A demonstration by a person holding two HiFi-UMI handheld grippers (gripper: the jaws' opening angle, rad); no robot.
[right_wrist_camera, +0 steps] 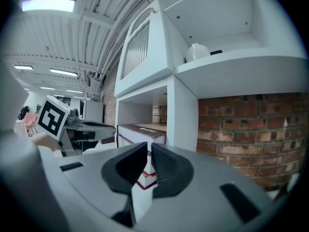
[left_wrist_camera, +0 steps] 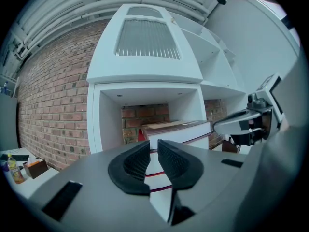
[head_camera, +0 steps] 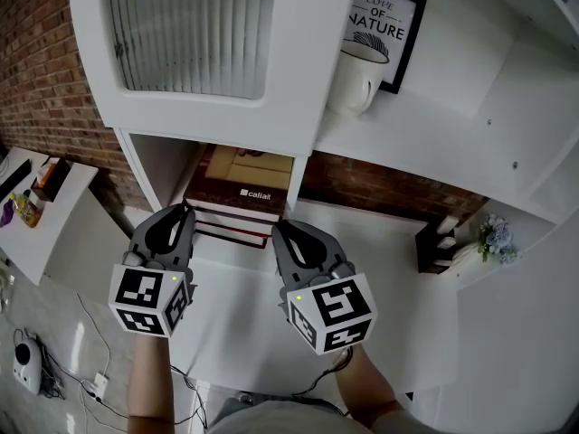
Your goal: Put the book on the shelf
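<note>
Thick dark-covered books (head_camera: pixel 237 208) are stacked in the white shelf compartment (head_camera: pixel 303 174). Left hand-held gripper (head_camera: pixel 181 215) and right hand-held gripper (head_camera: pixel 282 233) are held nearly closed, empty. The protruding stack could be bumped askew.

White shelf (head_camera: pixel 425 152), red-brown brick wall (head_camera: pixel 36 70) — dark brown book (head_camera: pixel 237 193) with white page edges.

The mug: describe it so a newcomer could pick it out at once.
Start at the white shelving unit on the brick wall. On the open shelf right of its ribbed-glass door stands a white mug, in front of a black-framed print. It is the only cup there.
</note>
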